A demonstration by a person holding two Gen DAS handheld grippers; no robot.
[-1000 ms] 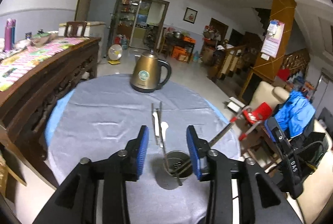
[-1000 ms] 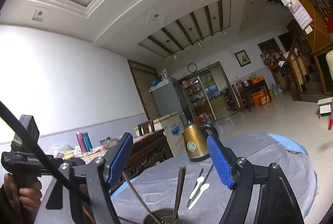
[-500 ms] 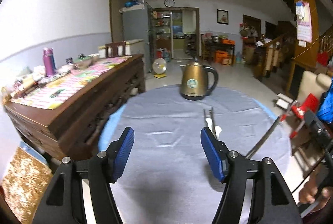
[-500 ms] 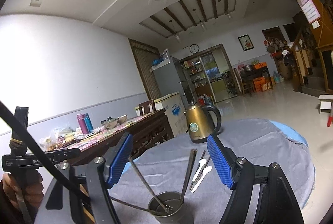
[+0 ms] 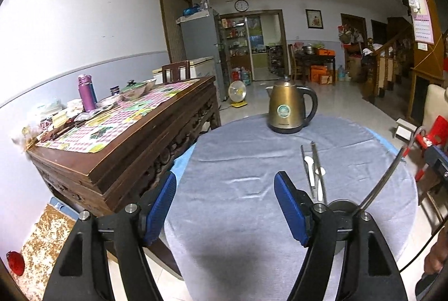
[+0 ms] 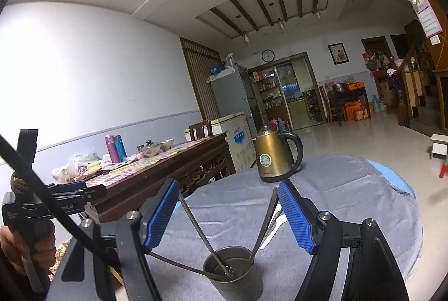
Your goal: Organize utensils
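Both jaws stand spread and empty, the left gripper (image 5: 225, 203) just opened, presumably after a drop; remaining white spoons (image 5: 315, 171) and chopsticks (image 5: 317, 169) lie at twelve o'clock of the metal holder (image 6: 232, 270).

Metal utensils (image 6: 193, 228) leaning in cup (image 6: 238, 282)

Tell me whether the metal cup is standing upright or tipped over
Upright: the metal cup stands on the grey cloth, mouth up, with utensils leaning inside it.
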